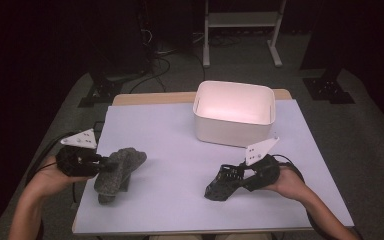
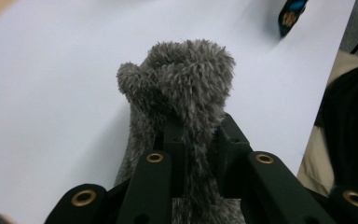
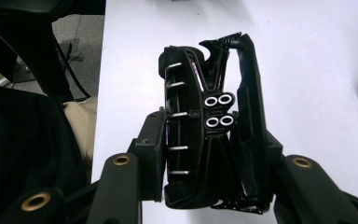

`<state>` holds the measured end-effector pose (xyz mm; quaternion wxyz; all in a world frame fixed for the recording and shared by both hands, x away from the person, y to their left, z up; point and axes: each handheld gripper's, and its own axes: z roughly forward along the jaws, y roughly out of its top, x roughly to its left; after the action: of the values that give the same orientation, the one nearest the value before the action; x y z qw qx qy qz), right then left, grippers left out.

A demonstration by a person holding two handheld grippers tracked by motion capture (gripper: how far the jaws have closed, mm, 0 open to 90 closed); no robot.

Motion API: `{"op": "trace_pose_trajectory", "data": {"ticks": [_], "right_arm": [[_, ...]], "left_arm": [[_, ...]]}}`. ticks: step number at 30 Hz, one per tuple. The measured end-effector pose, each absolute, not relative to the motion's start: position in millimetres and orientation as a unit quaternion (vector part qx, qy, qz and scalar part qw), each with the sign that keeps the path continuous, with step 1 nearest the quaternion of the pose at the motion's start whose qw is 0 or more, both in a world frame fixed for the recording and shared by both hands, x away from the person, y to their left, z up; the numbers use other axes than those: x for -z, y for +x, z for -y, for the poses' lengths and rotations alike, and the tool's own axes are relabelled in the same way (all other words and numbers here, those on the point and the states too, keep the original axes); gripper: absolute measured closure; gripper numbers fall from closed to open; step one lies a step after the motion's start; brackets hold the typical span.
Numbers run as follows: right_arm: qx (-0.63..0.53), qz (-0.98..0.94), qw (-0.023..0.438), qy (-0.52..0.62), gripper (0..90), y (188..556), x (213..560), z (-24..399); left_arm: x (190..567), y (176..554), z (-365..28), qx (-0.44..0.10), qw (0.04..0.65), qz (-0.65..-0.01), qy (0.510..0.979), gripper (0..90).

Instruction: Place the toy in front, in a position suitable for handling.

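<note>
A fluffy grey slipper (image 1: 120,167) hangs just above the white table at the left, and my left gripper (image 1: 106,162) is shut on it. In the left gripper view the black jaws pinch the grey fur (image 2: 186,88) between the pads. At the right, my right gripper (image 1: 236,175) is shut on a black strappy sandal (image 1: 222,184) whose toe rests on or near the table. The right gripper view shows the sandal (image 3: 209,126) on its side, with silver eyelets and studs, squeezed between both jaws.
A white plastic bin (image 1: 234,112) stands empty at the far middle-right of the table (image 1: 180,150). A white metal rack (image 1: 242,22) stands on the floor behind. Cables trail off the table's left edge. The person's lap lies along the near edge.
</note>
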<state>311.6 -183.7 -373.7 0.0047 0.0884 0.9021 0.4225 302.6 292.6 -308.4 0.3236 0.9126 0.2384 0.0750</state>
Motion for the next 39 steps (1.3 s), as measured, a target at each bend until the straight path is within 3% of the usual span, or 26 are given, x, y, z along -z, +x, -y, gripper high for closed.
{"op": "trace_pose_trajectory", "data": {"ticks": [12,20,39], "right_arm": [[-0.423,-0.9,0.006,0.103,55.7,304.9,385.9,218.5],[-0.441,-0.889,-0.013,0.127,56.7,297.9,412.3,254.4],[-0.421,-0.894,-0.028,0.15,57.1,287.6,448.6,280.2]], "left_arm": [[379.9,325.3,-225.7,0.003,0.327,-0.201,0.923,67.9],[374.1,326.5,-205.1,-0.007,0.337,-0.193,0.922,51.3],[389.0,318.9,-189.6,0.01,0.354,-0.18,0.918,45.2]]}}
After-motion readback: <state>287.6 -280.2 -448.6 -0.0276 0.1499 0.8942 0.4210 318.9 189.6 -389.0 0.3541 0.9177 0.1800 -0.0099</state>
